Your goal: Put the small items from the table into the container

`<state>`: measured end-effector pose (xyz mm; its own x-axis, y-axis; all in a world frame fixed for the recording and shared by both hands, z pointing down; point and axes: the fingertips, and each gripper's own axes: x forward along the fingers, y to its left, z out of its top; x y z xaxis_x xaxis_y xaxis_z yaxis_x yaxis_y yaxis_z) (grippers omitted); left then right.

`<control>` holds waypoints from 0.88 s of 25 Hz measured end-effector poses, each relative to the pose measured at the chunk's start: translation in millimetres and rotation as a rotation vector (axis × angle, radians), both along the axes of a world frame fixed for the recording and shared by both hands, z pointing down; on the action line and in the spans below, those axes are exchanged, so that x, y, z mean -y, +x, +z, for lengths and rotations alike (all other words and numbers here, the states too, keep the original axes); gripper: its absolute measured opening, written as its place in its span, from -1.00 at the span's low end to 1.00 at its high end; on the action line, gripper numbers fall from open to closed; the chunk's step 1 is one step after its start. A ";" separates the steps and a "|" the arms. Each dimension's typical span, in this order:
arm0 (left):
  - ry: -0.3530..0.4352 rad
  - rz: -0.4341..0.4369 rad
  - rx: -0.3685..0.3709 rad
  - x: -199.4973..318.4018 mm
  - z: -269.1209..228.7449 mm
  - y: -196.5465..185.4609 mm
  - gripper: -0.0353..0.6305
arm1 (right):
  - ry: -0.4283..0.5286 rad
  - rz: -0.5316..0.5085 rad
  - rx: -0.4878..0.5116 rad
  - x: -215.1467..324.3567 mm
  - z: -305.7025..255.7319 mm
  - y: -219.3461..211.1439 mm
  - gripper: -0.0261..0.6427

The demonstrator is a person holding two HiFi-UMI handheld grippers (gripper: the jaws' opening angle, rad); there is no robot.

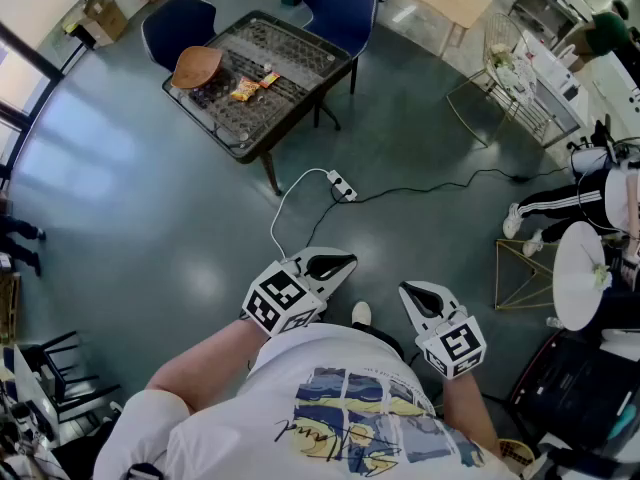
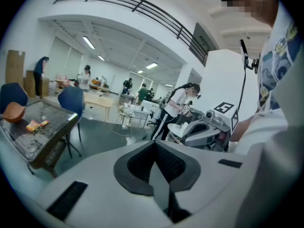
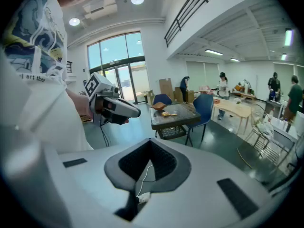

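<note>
Small snack packets point(image 1: 245, 90) lie on the glass tabletop point(image 1: 295, 50) across the room, with a brown bowl-shaped container point(image 1: 196, 66) just beside them at their 10 o'clock, near the tabletop's corner. A few darker items sit close to the bowl, too small to name. None of them looks to have been put in the bowl yet, so I judge the task is not yet started.

Two blue chairs point(image 1: 180, 23) stand at the tabletop's far side. On the open floor between it and me, a white power strip point(image 1: 342, 186) trails its cable.

I stand well apart from all of it, both tools held low in front of my shirt. In the head view the packets lie at about 11 o'clock from my left tool point(image 1: 345, 263) and further round toward 10 o'clock from my right tool point(image 1: 410, 292). My left hand is the nearer one.

Both tools are clenched on nothing. In the left gripper view the pads meet with only floor beyond them, and the right gripper view shows the same closed jaws over the cable.

The coming move is a walk rather than a reach. I judge I must cross the floor, step clear of the cable, and open a tool before any packet can be taken. The packets' long axes are too small to read from here.
</note>
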<state>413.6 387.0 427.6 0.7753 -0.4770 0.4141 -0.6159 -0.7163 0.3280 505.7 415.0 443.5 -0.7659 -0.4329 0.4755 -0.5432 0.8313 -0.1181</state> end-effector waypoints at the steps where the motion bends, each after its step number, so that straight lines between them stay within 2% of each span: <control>1: -0.008 -0.043 0.007 -8.5 1.4 -2.9 -0.87 | 0.009 -0.029 -0.003 -1.9 -1.9 3.6 -0.90; 6: -0.053 -0.239 0.027 -48.5 7.5 -7.5 -0.87 | -0.012 -0.129 0.049 -18.4 0.6 21.6 -0.90; 10: -0.032 -0.329 0.029 -67.7 1.7 6.2 -0.87 | -0.052 -0.216 0.060 -25.7 18.2 30.4 -0.90; 13: -0.026 -0.382 0.045 -80.1 -3.6 1.9 -0.87 | -0.074 -0.264 0.073 -25.8 24.2 23.3 -0.90; 18: -0.012 -0.491 0.051 -82.1 -12.7 -29.4 -0.87 | -0.079 -0.297 0.088 -14.5 25.8 0.0 -0.89; 22: 0.001 -0.533 0.025 -71.5 -9.2 -63.2 -0.87 | -0.061 -0.332 0.053 -2.2 31.9 -33.4 -0.89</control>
